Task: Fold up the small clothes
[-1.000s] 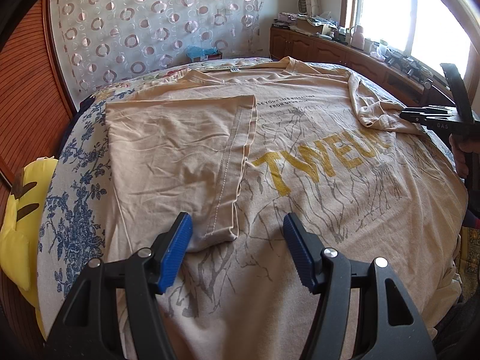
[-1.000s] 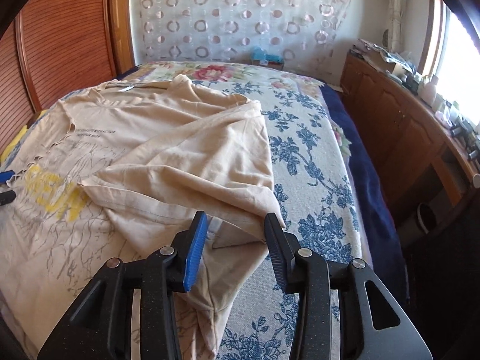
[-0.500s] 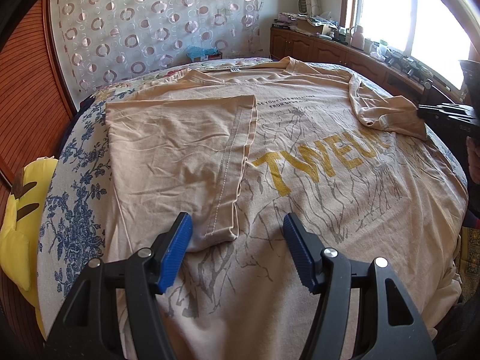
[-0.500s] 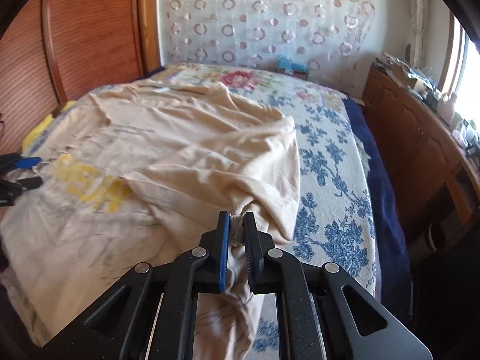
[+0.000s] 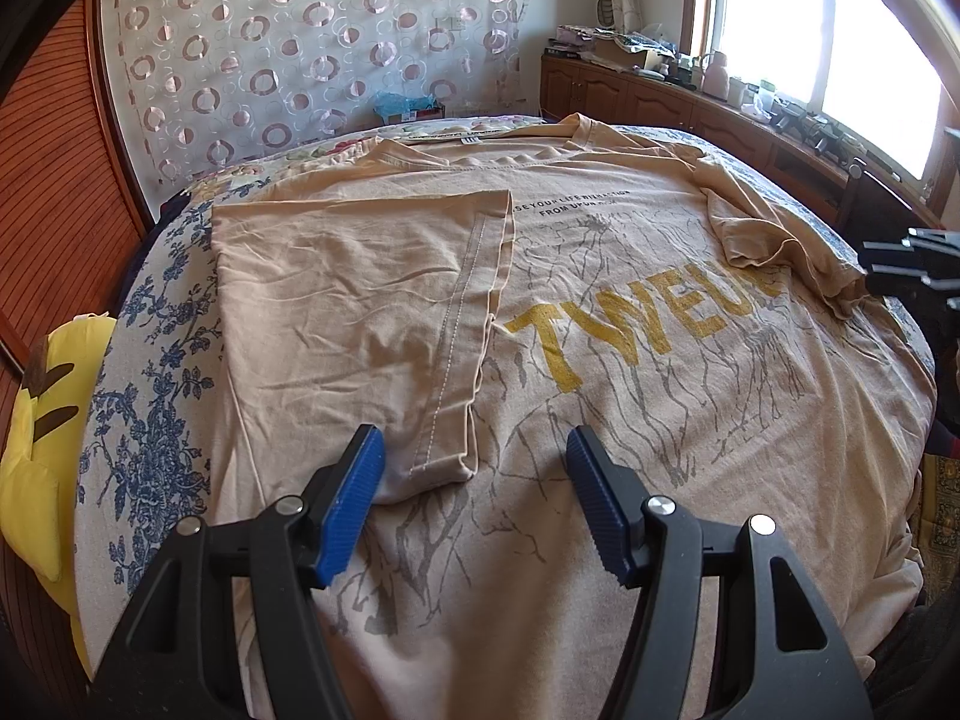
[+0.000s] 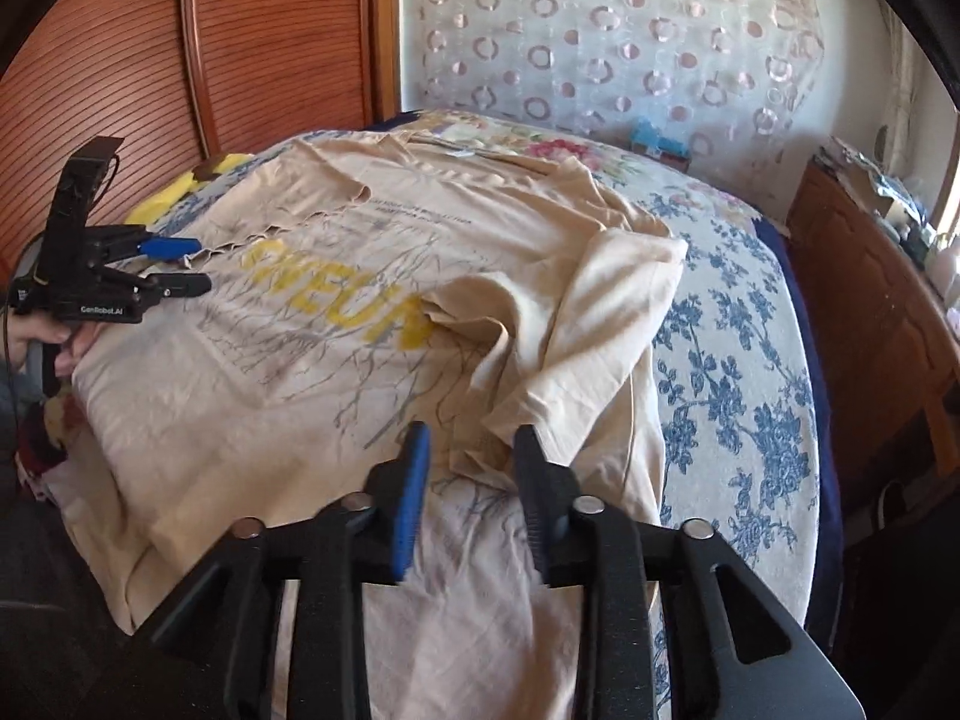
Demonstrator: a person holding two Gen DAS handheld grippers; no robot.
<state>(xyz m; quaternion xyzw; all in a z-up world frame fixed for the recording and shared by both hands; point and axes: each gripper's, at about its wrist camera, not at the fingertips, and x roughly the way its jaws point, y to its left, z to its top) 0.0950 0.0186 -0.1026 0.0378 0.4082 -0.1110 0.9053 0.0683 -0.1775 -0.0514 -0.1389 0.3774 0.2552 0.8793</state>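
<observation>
A beige T-shirt (image 5: 630, 420) with yellow letters lies spread on the bed. Its left side and sleeve (image 5: 360, 312) are folded flat over the body. Its right side (image 6: 576, 324) lies bunched and loosely turned inward. My left gripper (image 5: 474, 498) is open and empty, low over the shirt's lower part, beside the folded edge's corner. It also shows in the right wrist view (image 6: 180, 267). My right gripper (image 6: 471, 480) is open over the crumpled right edge, with cloth lying between its jaws but not clamped. Its tip shows in the left wrist view (image 5: 900, 267).
The bed has a blue floral sheet (image 6: 732, 372). A yellow plush pillow (image 5: 36, 420) lies at the bed's left edge. A wooden cabinet (image 6: 882, 312) with clutter runs along the right under the window. A wooden sliding door (image 6: 180, 60) stands left.
My right gripper shut on the shirt's right edge, pulled it inward to the left, then opened and let it go. My left gripper has stayed still and open.
</observation>
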